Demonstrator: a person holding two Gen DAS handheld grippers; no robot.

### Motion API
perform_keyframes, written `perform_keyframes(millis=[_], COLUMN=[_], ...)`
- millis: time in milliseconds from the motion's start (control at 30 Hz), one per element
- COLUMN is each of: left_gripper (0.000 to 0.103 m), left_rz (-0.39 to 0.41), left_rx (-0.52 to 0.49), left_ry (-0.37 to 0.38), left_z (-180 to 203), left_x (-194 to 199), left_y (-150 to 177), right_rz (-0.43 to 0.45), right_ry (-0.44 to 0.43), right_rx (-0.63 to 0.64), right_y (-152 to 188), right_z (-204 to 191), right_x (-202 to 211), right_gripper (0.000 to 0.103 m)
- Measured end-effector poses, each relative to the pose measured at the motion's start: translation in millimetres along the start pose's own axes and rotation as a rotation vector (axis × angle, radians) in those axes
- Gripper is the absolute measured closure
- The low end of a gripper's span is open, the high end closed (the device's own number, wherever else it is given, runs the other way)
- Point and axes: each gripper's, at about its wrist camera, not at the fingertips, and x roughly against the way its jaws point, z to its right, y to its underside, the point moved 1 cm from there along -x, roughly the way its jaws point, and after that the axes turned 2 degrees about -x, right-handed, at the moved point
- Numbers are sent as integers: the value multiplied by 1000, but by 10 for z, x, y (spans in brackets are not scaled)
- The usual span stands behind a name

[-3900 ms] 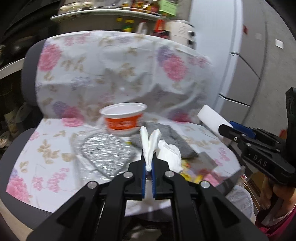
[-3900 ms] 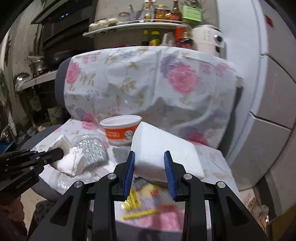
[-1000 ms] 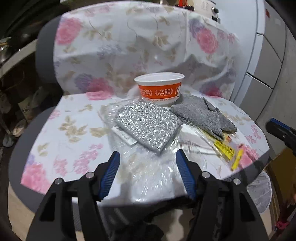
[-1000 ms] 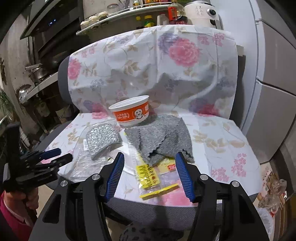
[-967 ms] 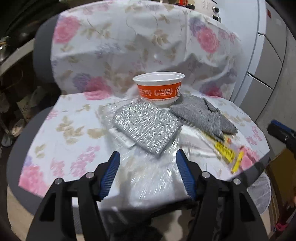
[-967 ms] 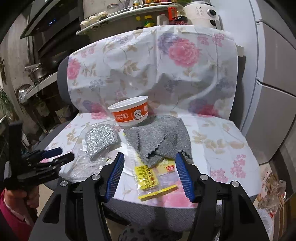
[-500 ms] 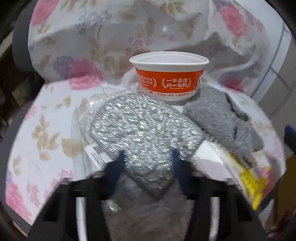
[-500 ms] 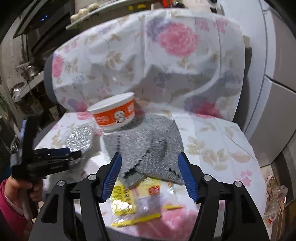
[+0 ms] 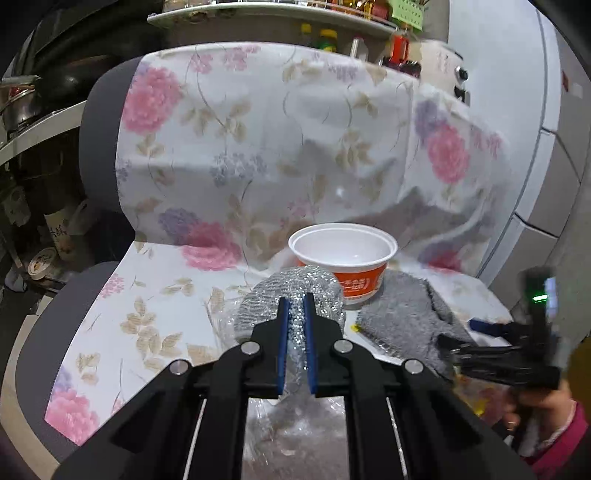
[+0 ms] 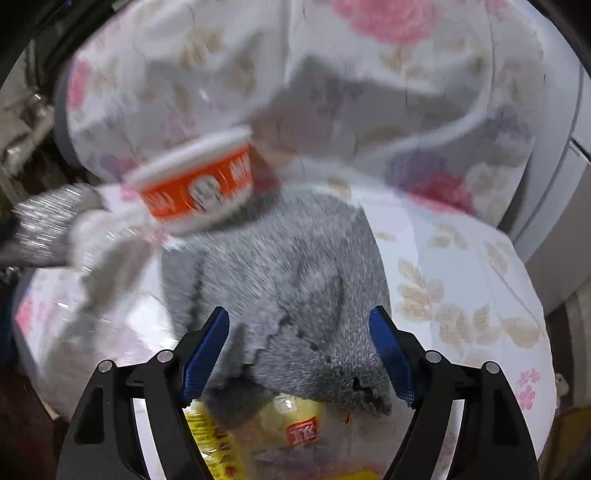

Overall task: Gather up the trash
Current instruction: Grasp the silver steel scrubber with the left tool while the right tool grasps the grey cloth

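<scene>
Left claw clamped on a silver scouring pad in its clear plastic wrapper, blue pads pressed close together on the glittery mesh, wrapper trailing down between the black arms. Pad lifted clear of the chair seat, in front of an orange-and-white cup that stands upright and looks empty near the back of the seat. Floral cloth draped over seat and backrest. Just right of the cup, a grey fuzzy rag lying crumpled on the cloth. Further right, the right claw seen from the side, blurred, low over the rag's near edge, gripped by a hand in a pink sleeve. From the right wrist view, much motion blur: right claw spread wide apart, holding nothing, blue pads on either side of the grey fuzzy rag, whether touching it cannot be told. Below the rag, partly tucked under its torn edge, yellow snack wrappers with a red label. Orange-and-white cup up and left of the rag, touching its far edge. Silver scouring pad at the far left edge, smeared into streaks. Behind the chair, a shelf crowded with bottles, and a pale cabinet to the right.
</scene>
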Motion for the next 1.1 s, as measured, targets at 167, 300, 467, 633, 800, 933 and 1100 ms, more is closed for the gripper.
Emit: perform_keyframes(millis=[167, 300, 467, 633, 800, 933, 1100], left_gripper=[97, 97, 97, 97, 97, 97, 97], left_rz=[16, 22, 39, 53, 80, 94, 125], left_rx=[1, -1, -3, 7, 23, -7, -19], left_ry=[19, 30, 51, 61, 33, -13, -27], left_z=[28, 23, 64, 83, 24, 45, 90], left_x=[29, 102, 225, 376, 664, 855, 1036], left_y=[50, 89, 120, 153, 187, 219, 197], right_rz=[-15, 181, 366, 475, 491, 501, 495], right_ry=[-39, -15, 6, -78, -163, -152, -161], right_rx=[-42, -33, -5, -25, 15, 25, 36], right_y=[46, -140, -335, -374, -202, 1, 52], right_z=[26, 15, -27, -61, -348, -564, -642], right_x=[-115, 356, 1092, 1705, 1961, 1982, 2048], right_gripper=[78, 89, 89, 89, 89, 89, 89])
